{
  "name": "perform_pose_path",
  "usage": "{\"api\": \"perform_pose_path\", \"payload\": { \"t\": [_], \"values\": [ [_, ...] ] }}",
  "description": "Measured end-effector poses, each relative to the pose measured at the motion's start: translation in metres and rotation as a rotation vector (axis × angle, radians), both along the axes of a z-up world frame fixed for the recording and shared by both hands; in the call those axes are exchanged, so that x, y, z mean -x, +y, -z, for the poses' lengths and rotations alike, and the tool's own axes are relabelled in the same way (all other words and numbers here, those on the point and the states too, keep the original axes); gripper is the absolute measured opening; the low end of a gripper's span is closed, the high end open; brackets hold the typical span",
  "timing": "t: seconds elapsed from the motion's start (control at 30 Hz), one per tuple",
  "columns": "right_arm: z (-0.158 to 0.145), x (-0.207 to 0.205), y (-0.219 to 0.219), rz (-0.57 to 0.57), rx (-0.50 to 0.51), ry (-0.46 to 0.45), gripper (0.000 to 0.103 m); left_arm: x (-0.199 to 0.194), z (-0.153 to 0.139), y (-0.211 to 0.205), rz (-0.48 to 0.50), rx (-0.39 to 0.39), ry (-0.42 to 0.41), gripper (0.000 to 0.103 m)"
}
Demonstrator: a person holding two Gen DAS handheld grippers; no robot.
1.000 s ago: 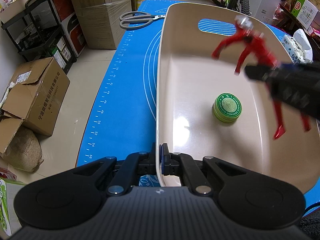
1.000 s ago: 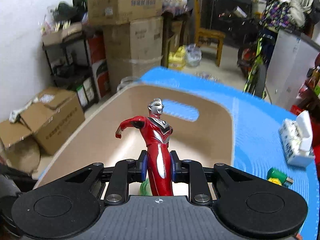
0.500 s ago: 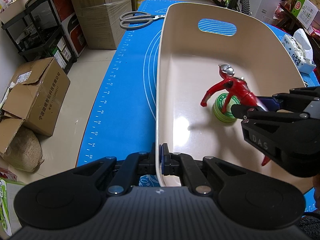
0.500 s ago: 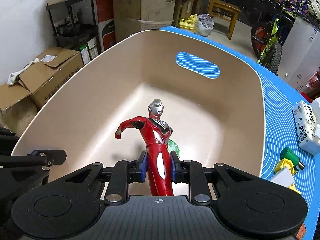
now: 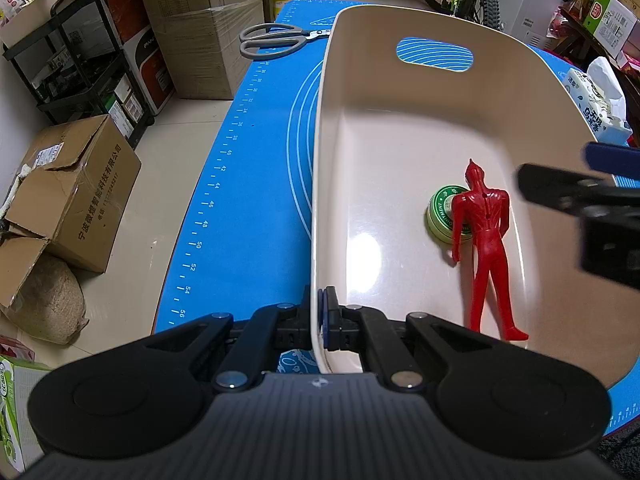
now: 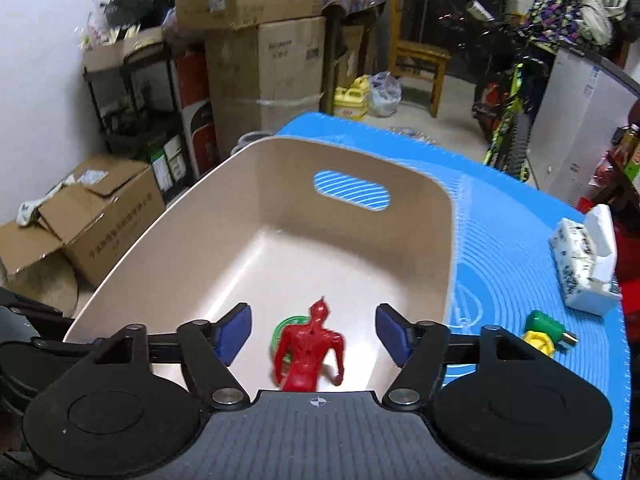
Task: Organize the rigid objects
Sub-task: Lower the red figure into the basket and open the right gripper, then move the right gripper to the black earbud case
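Note:
A beige plastic bin [image 5: 400, 128] sits on the blue mat. My left gripper [image 5: 323, 320] is shut on the bin's near left rim. A red hero figure [image 5: 486, 248] lies face down on the bin floor, its arm over a round green tin [image 5: 440, 216]. My right gripper [image 6: 314, 334] is open and empty above the bin, with the figure [image 6: 308, 354] and tin [image 6: 282, 330] below between its blue pads. The right gripper also shows blurred at the right edge of the left wrist view [image 5: 588, 204].
Grey scissors [image 5: 276, 40] lie on the mat beyond the bin's far left corner. A tissue pack [image 6: 584, 264] and a yellow-green toy [image 6: 546, 332] sit on the mat right of the bin. Cardboard boxes [image 5: 68, 192] and shelves stand on the floor to the left.
My right gripper opened and let go of the red figure, which now lies in the bin against the green tin. The right gripper rose and drew back. The left gripper has not moved.

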State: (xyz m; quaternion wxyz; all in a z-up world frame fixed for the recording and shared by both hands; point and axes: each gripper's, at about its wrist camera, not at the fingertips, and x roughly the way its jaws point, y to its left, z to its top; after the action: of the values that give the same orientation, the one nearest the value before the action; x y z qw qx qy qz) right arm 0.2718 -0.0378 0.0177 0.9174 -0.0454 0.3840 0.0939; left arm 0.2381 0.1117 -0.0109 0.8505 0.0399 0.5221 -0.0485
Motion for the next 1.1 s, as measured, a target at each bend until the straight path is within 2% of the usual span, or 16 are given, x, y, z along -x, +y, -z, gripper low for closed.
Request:
{"api": "perform_pose_path", "payload": {
  "t": [0.23, 0.4, 0.6, 0.67, 0.9, 1.1],
  "values": [
    [-0.014, 0.017, -0.038, 0.081, -0.026, -0.036, 0.082, 0.000, 0.000, 0.000, -0.001, 0.000, 0.000, 0.005],
    [-0.013, 0.032, -0.067, 0.138, -0.031, -0.041, 0.086, 0.000, 0.000, 0.000, -0.002, 0.000, 0.000, 0.005],
    [0.001, 0.043, -0.091, 0.181, -0.023, -0.007, 0.089, 0.000, -0.001, -0.001, -0.002, 0.001, 0.000, 0.005],
    [0.006, 0.049, -0.098, 0.189, -0.033, -0.006, 0.094, 0.000, -0.001, -0.001, -0.002, 0.000, 0.000, 0.005],
    [0.021, 0.062, -0.117, 0.227, -0.037, 0.024, 0.095, 0.000, -0.001, -0.001, -0.004, 0.001, 0.000, 0.005],
    [0.047, 0.071, -0.124, 0.226, -0.028, 0.082, 0.095, 0.000, -0.001, -0.001, -0.003, 0.000, 0.000, 0.005]
  ]
}}
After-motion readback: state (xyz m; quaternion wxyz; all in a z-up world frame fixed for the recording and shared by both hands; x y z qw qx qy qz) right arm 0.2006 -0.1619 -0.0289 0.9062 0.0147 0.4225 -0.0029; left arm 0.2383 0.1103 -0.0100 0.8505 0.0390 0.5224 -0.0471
